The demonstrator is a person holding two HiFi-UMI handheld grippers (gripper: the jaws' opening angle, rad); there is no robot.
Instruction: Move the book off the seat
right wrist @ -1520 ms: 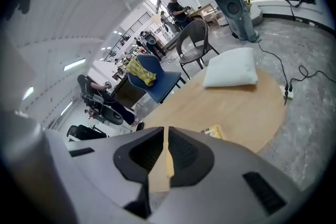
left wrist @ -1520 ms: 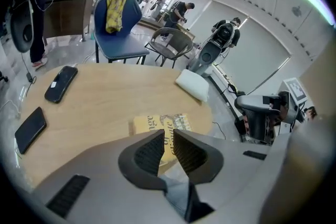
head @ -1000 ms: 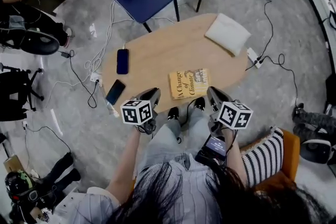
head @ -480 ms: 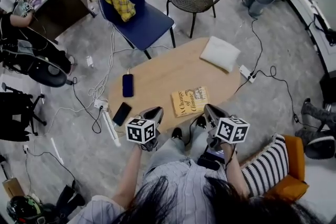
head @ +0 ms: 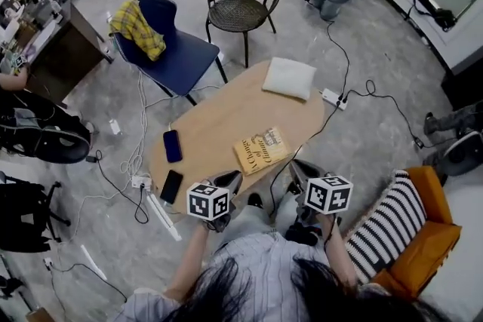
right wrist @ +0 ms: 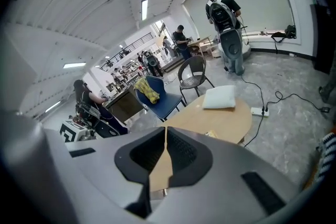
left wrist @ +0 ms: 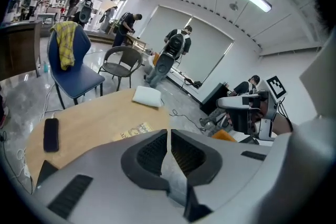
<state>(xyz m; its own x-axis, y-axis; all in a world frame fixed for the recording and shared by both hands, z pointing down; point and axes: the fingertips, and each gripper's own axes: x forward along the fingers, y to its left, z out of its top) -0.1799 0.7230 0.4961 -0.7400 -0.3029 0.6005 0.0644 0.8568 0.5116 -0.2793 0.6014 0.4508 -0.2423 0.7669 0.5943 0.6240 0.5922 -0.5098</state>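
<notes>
Seated person (head: 260, 268) at the near edge of an oval light-wood table (head: 219, 128), holding one grey two-jaw gripper in each hand over the knees. The left gripper (head: 231, 179) has its jaws closing, the tips all but together, with nothing between them. The right gripper (head: 297, 169) is likewise closing, its tips meeting on nothing. Neither touches the table. At the person's right stands an orange armchair (head: 434, 234) carrying a black-and-white striped cushion (head: 385, 226). The yellow paperback book (head: 260, 150) lies flat and cover up on the table, just inside its near edge and ahead of the gap between the two grippers, apart from both. A black phone (head: 171, 185) rests at the table's near left edge, and a dark blue phone (head: 172, 145) lies farther in along the left end. A white square cushion (head: 288, 78) sits at the far right end of the table, and a white power strip (head: 330, 98) lies on the grey floor just beside that end. Beyond the far edge stand a blue upholstered chair (head: 181, 56), a yellow plaid cloth (head: 137, 28) draped over its back, and a round brown wicker chair (head: 241, 10); both seats are bare of the book.
</notes>
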